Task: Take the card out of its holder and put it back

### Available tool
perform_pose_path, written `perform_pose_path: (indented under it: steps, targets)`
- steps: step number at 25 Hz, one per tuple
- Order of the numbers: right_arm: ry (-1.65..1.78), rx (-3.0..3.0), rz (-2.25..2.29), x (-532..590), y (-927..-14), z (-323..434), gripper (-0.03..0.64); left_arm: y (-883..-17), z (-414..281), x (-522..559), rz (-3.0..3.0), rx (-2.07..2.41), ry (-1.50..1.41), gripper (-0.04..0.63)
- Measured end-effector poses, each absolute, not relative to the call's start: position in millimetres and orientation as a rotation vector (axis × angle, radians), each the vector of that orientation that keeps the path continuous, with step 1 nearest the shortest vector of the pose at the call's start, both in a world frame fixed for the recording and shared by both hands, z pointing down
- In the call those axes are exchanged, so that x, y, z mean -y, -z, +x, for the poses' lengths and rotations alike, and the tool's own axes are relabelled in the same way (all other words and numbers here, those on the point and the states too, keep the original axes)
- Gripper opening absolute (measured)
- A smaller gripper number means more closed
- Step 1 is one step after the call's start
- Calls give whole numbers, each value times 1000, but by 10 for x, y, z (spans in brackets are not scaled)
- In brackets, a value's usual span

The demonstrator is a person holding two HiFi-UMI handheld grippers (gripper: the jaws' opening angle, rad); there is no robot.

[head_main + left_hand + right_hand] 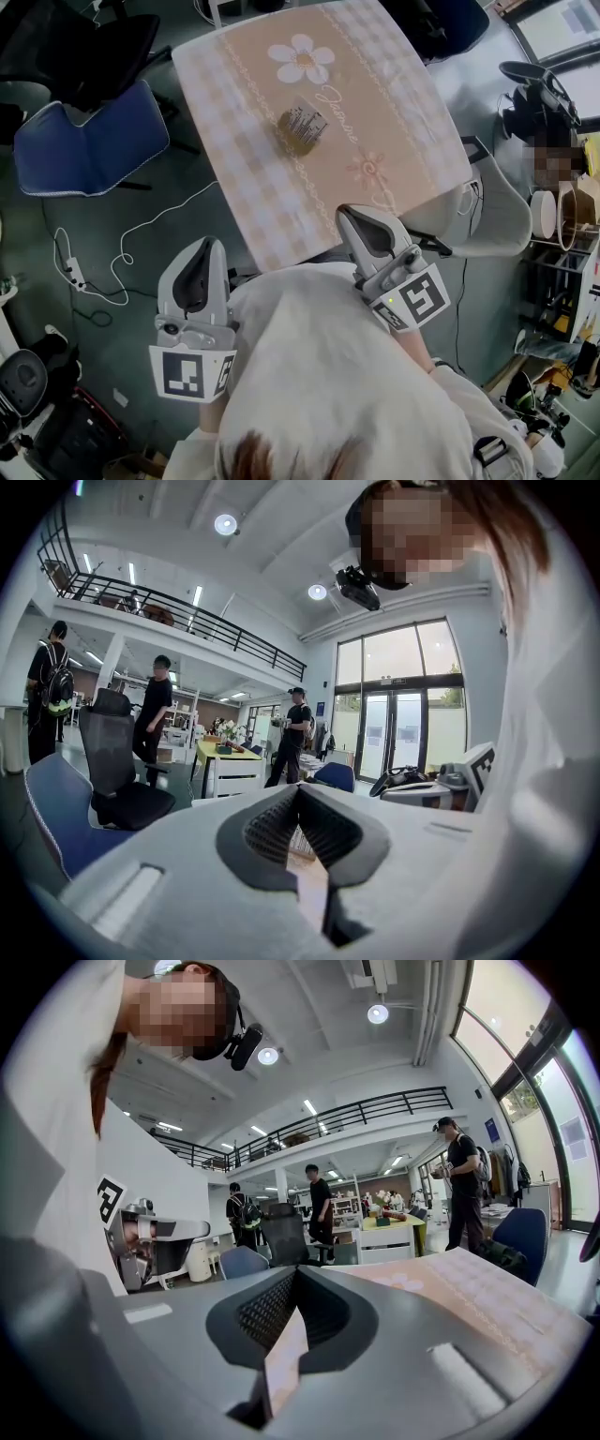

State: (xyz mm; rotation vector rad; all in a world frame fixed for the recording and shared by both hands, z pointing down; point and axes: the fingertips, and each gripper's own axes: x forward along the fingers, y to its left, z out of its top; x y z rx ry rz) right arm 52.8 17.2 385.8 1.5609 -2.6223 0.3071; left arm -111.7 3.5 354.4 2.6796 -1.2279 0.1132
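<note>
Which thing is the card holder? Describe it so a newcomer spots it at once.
Find the table covered by a peach, checked cloth. On the person's side of the big white daisy printed on it, near the table's middle, lies the card holder. It is the only loose thing on the cloth: small, brownish, with dark markings.

Peach checked tablecloth [403,122], blue chair [89,141] just beside, white cable [124,255] on grey floor [202,225].

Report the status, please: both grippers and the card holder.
Left gripper shut, empty. Right gripper shut, empty; both held near the body. Card holder lying on the table, untouched. Nothing blocks the way.
</note>
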Motion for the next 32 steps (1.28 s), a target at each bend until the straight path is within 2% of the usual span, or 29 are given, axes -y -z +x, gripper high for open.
perform_pose_path:
  steps: [32]
  targets:
    - [-338,2617,1536,-16,-3901,516,-2,-3548,-1098,109,2665,1234,-108,0]
